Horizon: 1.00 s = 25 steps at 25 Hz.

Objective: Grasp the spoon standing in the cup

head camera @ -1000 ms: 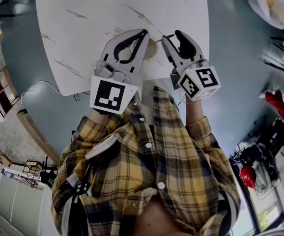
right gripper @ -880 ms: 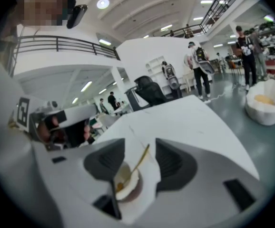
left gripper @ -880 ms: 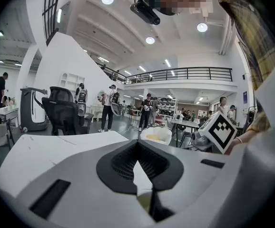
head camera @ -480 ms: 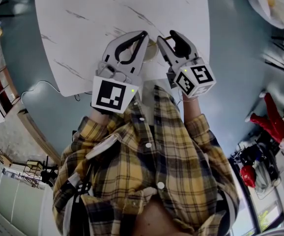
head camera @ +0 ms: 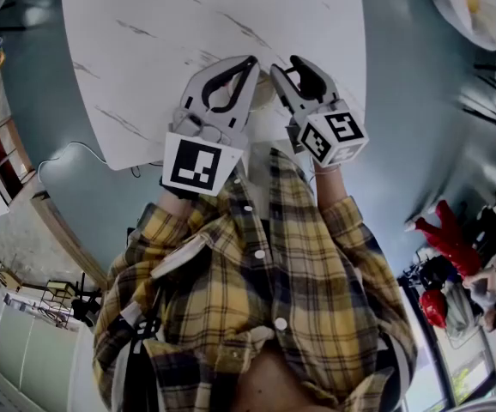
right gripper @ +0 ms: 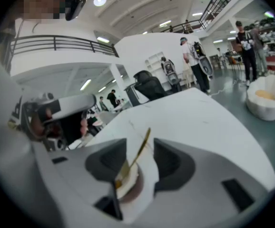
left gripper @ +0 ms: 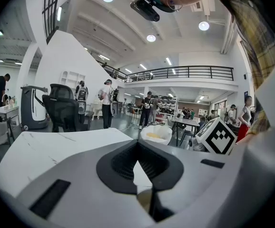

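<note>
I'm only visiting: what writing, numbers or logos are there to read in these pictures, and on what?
No readable text anywhere.
left marker cube: black-and-white square pattern, no letters.
right marker cube: same kind of pattern, no letters.
background shelves: too small and blurred to read.

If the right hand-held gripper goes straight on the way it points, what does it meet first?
Probably the spoon handle, standing between the jaws of the right hand-held gripper, which have just been closing but don't press it yet. The cup sits just below; depth is unclear.
</note>
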Available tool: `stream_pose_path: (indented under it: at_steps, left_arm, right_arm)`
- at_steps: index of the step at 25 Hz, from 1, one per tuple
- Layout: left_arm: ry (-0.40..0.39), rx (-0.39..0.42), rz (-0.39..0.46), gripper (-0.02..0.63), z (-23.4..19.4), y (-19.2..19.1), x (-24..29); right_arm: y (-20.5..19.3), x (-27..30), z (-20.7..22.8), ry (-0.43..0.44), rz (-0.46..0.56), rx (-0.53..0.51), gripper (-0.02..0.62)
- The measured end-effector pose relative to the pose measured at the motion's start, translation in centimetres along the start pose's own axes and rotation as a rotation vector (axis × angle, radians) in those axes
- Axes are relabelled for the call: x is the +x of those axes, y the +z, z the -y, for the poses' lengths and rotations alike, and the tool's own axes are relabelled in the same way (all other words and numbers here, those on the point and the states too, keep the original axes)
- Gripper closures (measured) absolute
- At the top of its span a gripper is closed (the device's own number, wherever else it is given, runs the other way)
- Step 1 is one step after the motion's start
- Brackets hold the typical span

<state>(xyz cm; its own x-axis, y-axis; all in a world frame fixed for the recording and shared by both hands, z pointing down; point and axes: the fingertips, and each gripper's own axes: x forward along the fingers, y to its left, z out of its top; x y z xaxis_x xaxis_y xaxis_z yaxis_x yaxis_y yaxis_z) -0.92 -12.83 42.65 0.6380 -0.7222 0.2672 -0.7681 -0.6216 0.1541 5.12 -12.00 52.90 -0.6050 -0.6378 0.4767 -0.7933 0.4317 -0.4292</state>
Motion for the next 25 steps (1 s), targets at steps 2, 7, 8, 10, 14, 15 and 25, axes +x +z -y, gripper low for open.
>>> stream_pose_path:
  at_steps: [2,7,8,10,14,15,25]
  left_arm:
    - [0.0,-0.001,-0.001,0.591,0.0,0.0,0.0]
    - [-0.002,-0.006,-0.006,0.591,0.0,-0.3,0.0]
    - [-0.003,-0.004,-0.007,0.592,0.0,-0.3,0.0]
    - [-0.004,-0.003,-0.007,0.592,0.0,-0.4,0.0]
    - [-0.006,0.003,-0.002,0.592,0.1,-0.3,0.0]
    - [-0.006,0.005,-0.001,0.591,0.1,-0.2,0.0]
    - [-0.006,0.009,0.006,0.591,0.6,0.2,-0.4]
  right_arm:
    - [-0.1,0.0,0.1,-0.005,0.001,-0.001,0.411]
    - [-0.6,0.0,0.1,-0.006,-0.018,-0.01,0.43]
    - [-0.7,0.0,0.2,-0.007,-0.019,-0.012,0.434]
    - [-0.9,-0.1,0.3,-0.012,-0.021,-0.016,0.451]
    - [-1.1,-0.2,0.3,-0.011,-0.023,-0.02,0.472]
    - [-1.1,-0.3,0.2,-0.011,-0.024,-0.02,0.476]
    - [-1.1,-0.7,-0.3,-0.015,-0.024,-0.023,0.525]
